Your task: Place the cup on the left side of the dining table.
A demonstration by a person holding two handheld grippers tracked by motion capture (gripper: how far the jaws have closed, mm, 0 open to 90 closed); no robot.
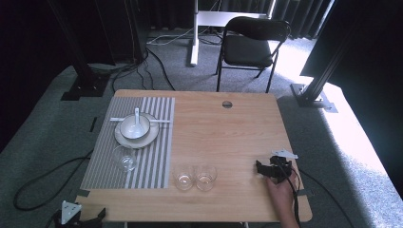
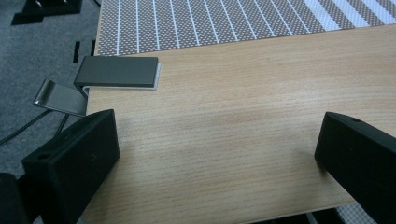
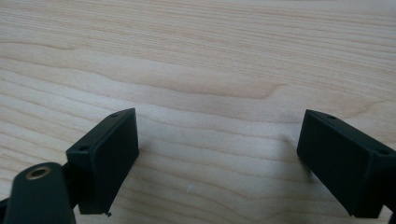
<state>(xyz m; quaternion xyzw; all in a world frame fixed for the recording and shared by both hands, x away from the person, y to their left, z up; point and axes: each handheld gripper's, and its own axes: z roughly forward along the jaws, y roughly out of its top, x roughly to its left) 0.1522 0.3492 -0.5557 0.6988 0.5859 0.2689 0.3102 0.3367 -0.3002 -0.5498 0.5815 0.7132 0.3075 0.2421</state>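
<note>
Right hand-held gripper [image 1: 260,169]: we hold it spread over bare desk [image 1: 228,133].
Two glasses [image 1: 195,177]: near, ahead of its jaws.
Left hand-held gripper [image 1: 90,219]: spread, at the desk's corner.

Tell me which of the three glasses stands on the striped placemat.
The lone glass at the left, in front of the plate, stands on the striped placemat. The two other glasses stand side by side on bare wood.

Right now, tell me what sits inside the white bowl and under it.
A white spoon lies inside the bowl. Under the bowl is a white plate on the striped placemat. The plate's middle is covered by the bowl.
</note>
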